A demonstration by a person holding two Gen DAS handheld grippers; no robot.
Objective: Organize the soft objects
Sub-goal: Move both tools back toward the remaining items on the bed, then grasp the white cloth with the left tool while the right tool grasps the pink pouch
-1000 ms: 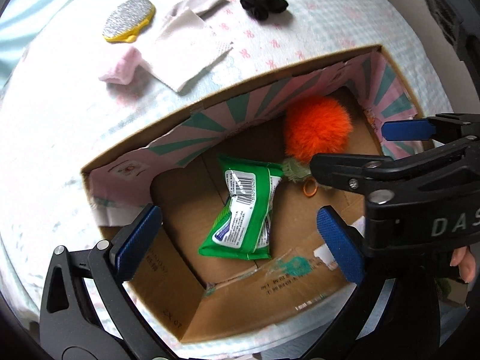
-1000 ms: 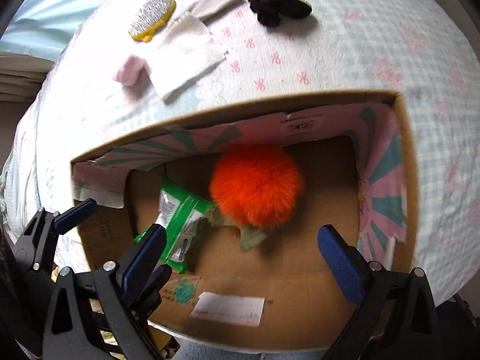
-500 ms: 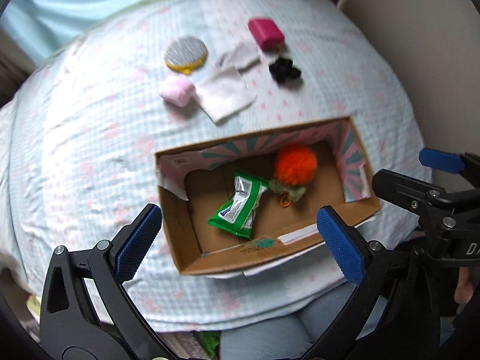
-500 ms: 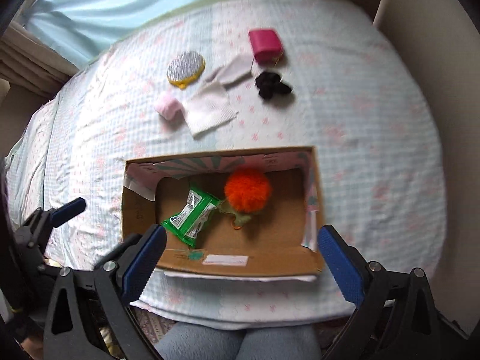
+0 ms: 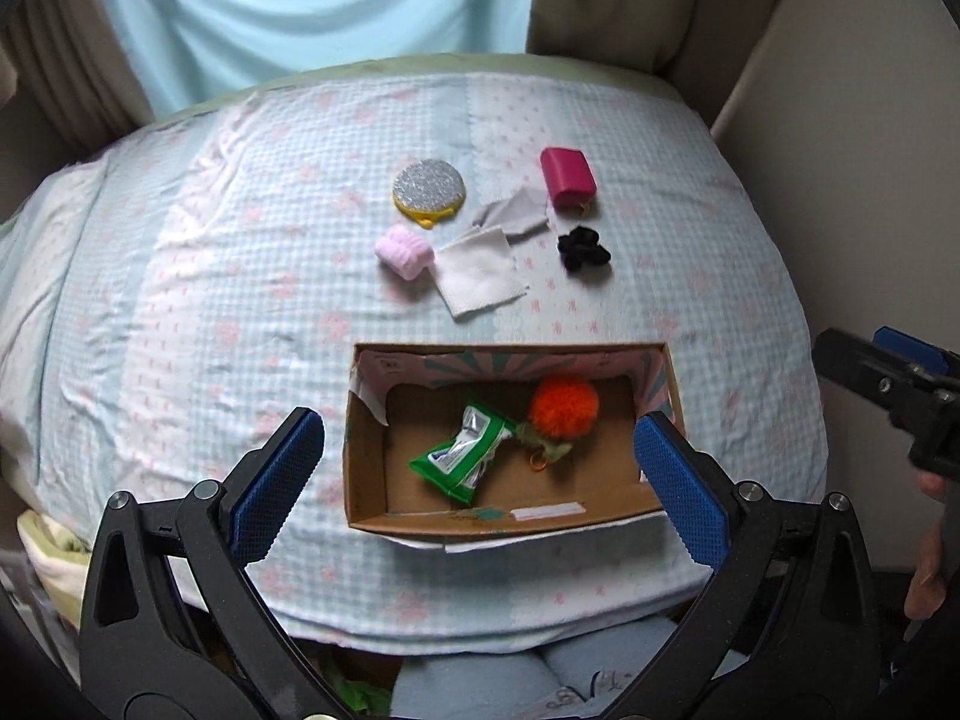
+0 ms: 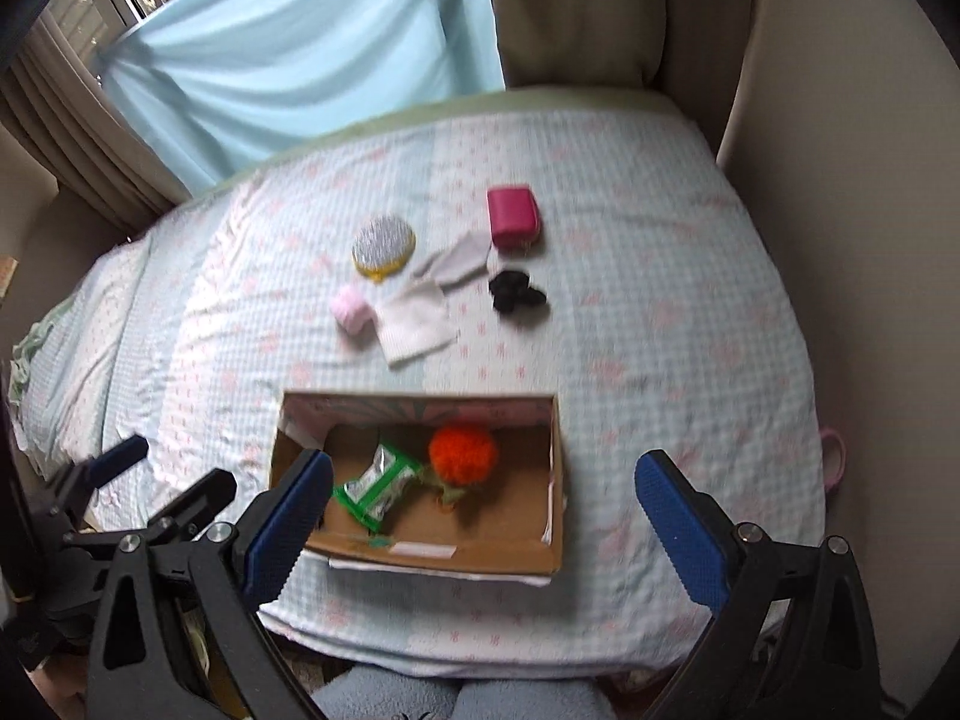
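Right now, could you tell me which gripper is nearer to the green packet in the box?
Left, though narrowly. The left gripper hangs open right over the green packet; the right gripper sits open farther to the packet's right.

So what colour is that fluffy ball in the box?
Bright orange; the fluffy ball shows best in the left wrist view.

A home bedroom: a bed [image 6: 660,312] in a gingham quilt lies ahead of the grippers, curtained window [image 6: 288,42] beyond it.
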